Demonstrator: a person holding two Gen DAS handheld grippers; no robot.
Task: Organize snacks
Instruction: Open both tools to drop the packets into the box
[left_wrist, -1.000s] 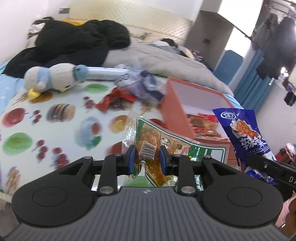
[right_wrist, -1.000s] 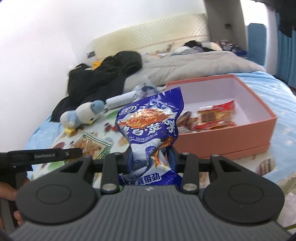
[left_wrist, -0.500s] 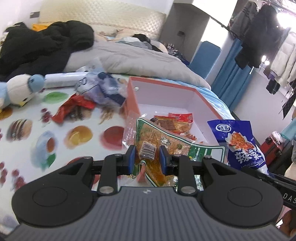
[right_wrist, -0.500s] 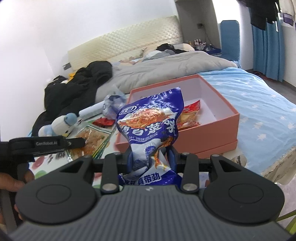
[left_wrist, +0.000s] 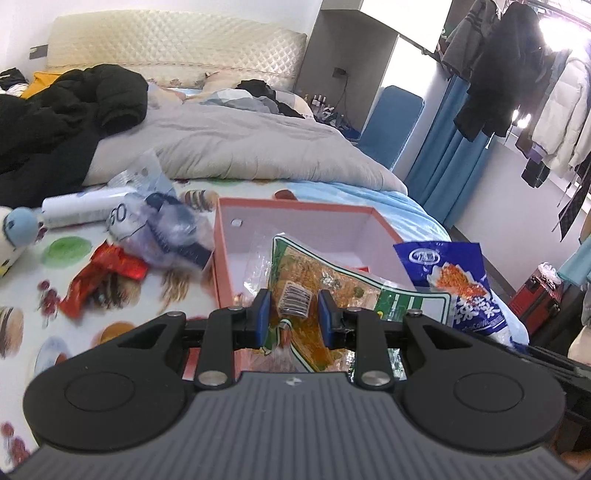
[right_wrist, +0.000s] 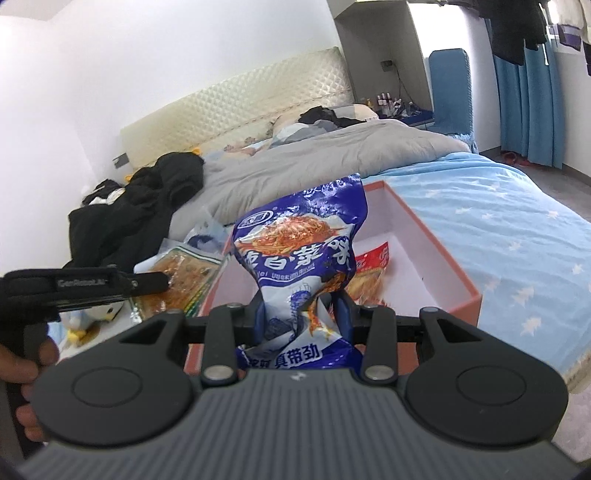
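both hands swung over the pink box since a second ago. my left tongs pinch the green packet, right tongs pinch the blue bag; light, crinkly, slippery, best gripped at the sealed edge.

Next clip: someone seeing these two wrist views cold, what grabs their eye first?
Two snack packets held up close to the lenses: the right tongs are shut on a crumpled blue snack bag, and the left tongs pinch a clear green-edged snack packet. Just beyond both sits the open salmon-pink box on the bed, with a red packet already inside.
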